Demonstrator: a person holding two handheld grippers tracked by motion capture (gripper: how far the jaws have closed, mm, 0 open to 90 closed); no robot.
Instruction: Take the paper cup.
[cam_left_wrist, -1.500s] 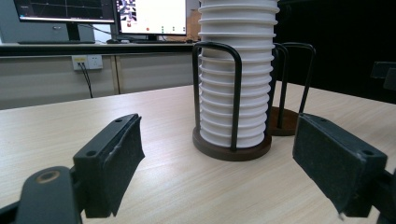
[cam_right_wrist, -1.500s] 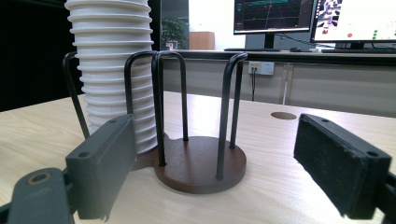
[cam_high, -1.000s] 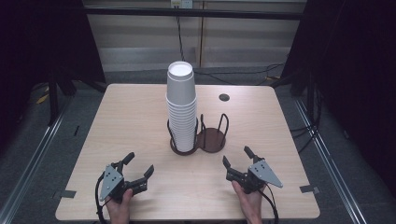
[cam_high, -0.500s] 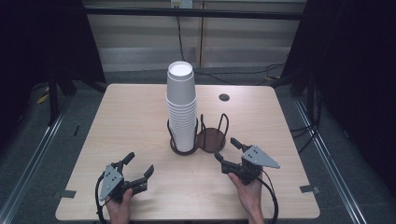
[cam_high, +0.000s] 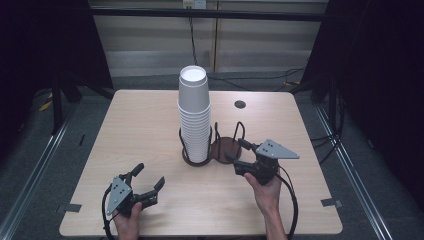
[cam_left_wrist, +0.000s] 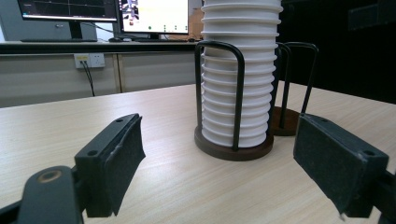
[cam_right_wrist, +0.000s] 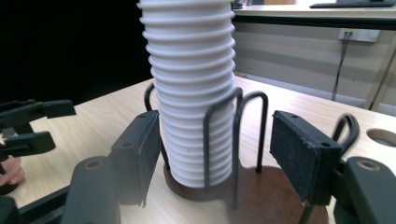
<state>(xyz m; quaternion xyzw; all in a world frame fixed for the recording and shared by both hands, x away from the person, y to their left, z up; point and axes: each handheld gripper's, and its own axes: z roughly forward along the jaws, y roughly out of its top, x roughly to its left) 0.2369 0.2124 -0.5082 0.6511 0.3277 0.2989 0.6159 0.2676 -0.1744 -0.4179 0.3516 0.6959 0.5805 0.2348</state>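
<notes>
The right tongs (cam_high: 239, 156) have swung in from the near edge of the table (cam_high: 125, 125) and now sit, jaws spread and empty, just beside the wire cup rack (cam_high: 227, 148) — a reach for the cups looks likely. The stack of white cups (cam_high: 194, 115) stands straight ahead between those jaws. The left tongs (cam_high: 148, 182) have not moved — spread, empty, with the stack well ahead of them.

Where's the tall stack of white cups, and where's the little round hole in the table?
stack of white cups (cam_high: 193, 107), high view, side of the stack's upper part.
round hole (cam_high: 240, 104), high view, middle of the dark hole in the table.
</notes>
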